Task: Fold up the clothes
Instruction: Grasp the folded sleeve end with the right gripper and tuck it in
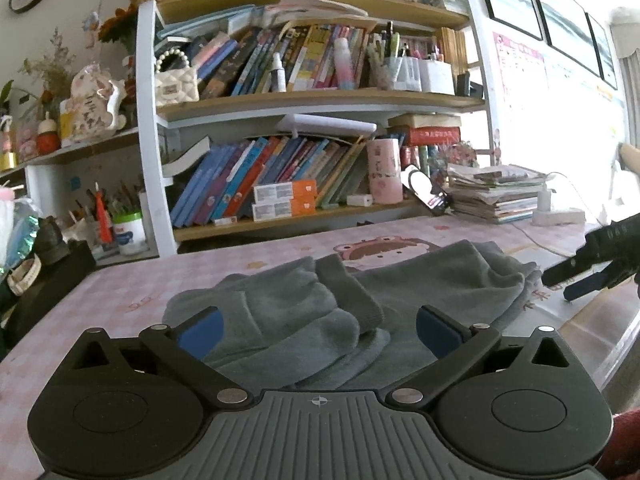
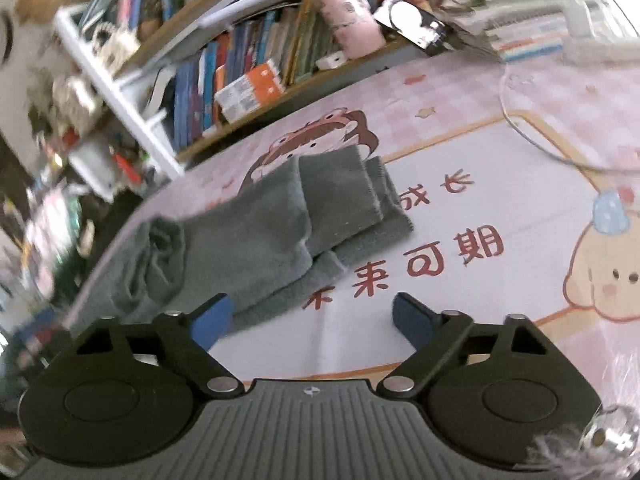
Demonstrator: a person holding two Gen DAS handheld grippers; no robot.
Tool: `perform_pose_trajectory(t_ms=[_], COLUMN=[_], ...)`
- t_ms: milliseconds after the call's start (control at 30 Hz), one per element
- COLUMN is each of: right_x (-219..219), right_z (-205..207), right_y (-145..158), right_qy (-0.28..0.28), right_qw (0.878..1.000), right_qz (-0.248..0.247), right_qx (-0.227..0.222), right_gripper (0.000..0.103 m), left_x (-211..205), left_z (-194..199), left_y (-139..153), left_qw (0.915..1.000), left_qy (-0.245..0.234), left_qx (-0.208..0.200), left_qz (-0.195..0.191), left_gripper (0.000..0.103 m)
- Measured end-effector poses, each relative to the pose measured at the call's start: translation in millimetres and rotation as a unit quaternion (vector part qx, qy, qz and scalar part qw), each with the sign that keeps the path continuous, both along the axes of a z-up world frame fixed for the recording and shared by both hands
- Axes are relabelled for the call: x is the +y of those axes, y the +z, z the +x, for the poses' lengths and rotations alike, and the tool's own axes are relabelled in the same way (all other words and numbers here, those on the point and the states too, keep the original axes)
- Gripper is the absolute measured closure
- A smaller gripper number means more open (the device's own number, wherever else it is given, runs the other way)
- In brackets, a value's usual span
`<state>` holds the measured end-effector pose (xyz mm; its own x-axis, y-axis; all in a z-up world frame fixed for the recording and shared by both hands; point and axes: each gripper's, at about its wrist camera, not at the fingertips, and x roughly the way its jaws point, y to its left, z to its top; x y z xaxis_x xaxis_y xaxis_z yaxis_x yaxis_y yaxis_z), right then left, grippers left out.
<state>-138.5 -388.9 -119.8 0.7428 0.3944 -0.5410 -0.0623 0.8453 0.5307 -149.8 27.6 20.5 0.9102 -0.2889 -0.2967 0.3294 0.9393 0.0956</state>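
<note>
A grey fleece garment [image 1: 360, 308] lies bunched and partly folded on the pink cartoon mat [image 1: 140, 292]. My left gripper [image 1: 318, 330] stands wide open just in front of it, its blue pads on either side of the near folds and apart from the cloth. In the right wrist view the same garment [image 2: 260, 232] stretches to the upper left, its ribbed cuffs pointing toward the mat's middle. My right gripper [image 2: 310, 320] is open over the bare mat [image 2: 500, 184] beside the garment's near edge, nothing between its fingers. It also shows at the right edge of the left wrist view as the right gripper [image 1: 580, 284].
A packed bookshelf [image 1: 312, 152] rises behind the mat. A stack of books [image 1: 496, 192], a white charger [image 1: 546, 204] and its cable [image 2: 532, 136] lie at the far right. A pen cup and a jar [image 1: 128, 234] sit at the far left.
</note>
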Motion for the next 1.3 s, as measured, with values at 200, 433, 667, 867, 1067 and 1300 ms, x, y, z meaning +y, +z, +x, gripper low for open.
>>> perform_pose_trajectory(t_ms=[200,433,667,867,1067,1300], right_x=[-21.6,-21.9,-15.6,-21.2,-23.1,-26.1], right_z=[12.8,30.3,46.2,51.8,50.6,52.9], right_y=[-8.4,-16.2,-19.5,-27.5,-13.4,-16.6], right_qy=[-0.024,-0.032,-0.035,-0.026,0.006,0.011], right_qw=[0.993,0.986,0.986,0.982,0.980,0.981], right_qz=[0.110,0.162,0.161,0.189,0.193,0.191], right_qx=[0.030,0.038,0.023,-0.007,-0.044,-0.032], right_gripper=[0.044,0.053,0.054,0.083,0.090,0.090], left_x=[-18.3,-49.4,-94.7,-137.5,-191.3,-235.0], left_z=[-1.3,-3.8,1.0,27.7,53.6,76.7], left_y=[-0.7,-7.8,-10.2,-14.0,-25.3,-37.6], left_qw=[0.9998,0.9972,0.9885,0.9795,0.9638,0.9514], left_qy=[-0.007,-0.037,-0.079,-0.123,-0.156,-0.148], left_qx=[0.006,0.013,0.008,0.047,0.047,0.034], left_qz=[0.018,0.063,0.128,0.153,0.211,0.268], left_gripper=[0.000,0.000,0.000,0.000,0.003,0.009])
